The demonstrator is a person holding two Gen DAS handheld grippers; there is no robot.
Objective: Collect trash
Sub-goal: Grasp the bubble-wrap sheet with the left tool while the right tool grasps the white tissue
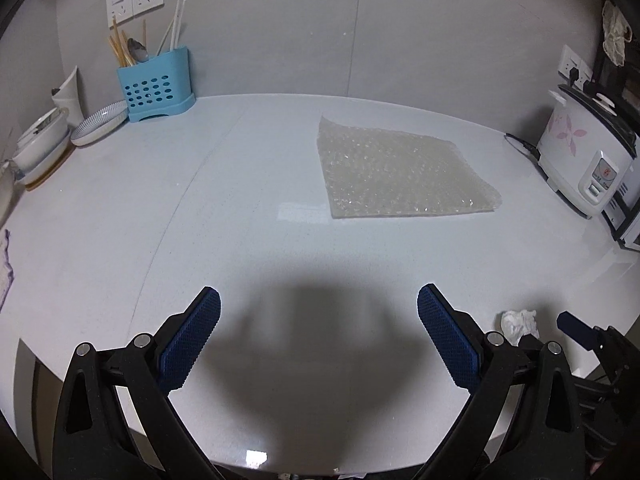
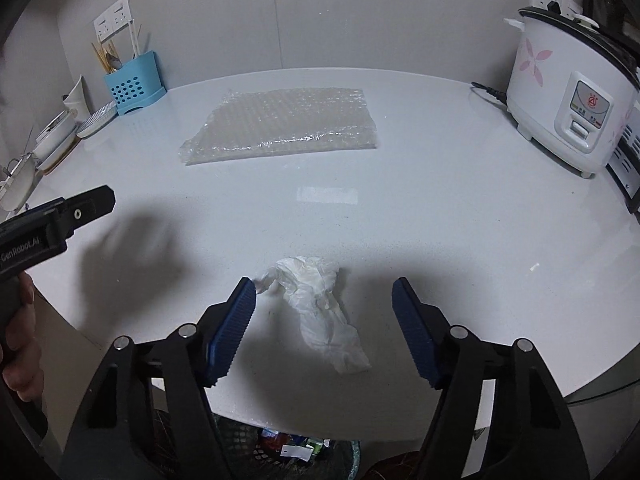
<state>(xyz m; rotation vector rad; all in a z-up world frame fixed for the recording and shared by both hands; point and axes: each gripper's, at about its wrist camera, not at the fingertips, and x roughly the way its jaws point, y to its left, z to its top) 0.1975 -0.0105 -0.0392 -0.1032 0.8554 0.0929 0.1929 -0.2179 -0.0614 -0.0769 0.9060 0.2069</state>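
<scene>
Crumpled tissue (image 2: 320, 308) near counter (image 2: 440, 220) edge, lying between wide-spread fingers of right gripper (image 2: 324, 288), untouched. Bubble wrap sheet (image 2: 284, 124) flat farther back. Left gripper (image 1: 319, 300) fingers wide, holding nothing. Rice cooker (image 2: 564, 92) far right.

L gripper (image 1: 319, 308): black plastic linkage arms w/ silver pivot pins, blue ribbed pads (image 1: 192, 340). R gripper (image 2: 324, 300): same build. L body in right view has white "GenRobot.AI" print, one screw; bare-skin hand (image 2: 20, 356) on handle.
</scene>
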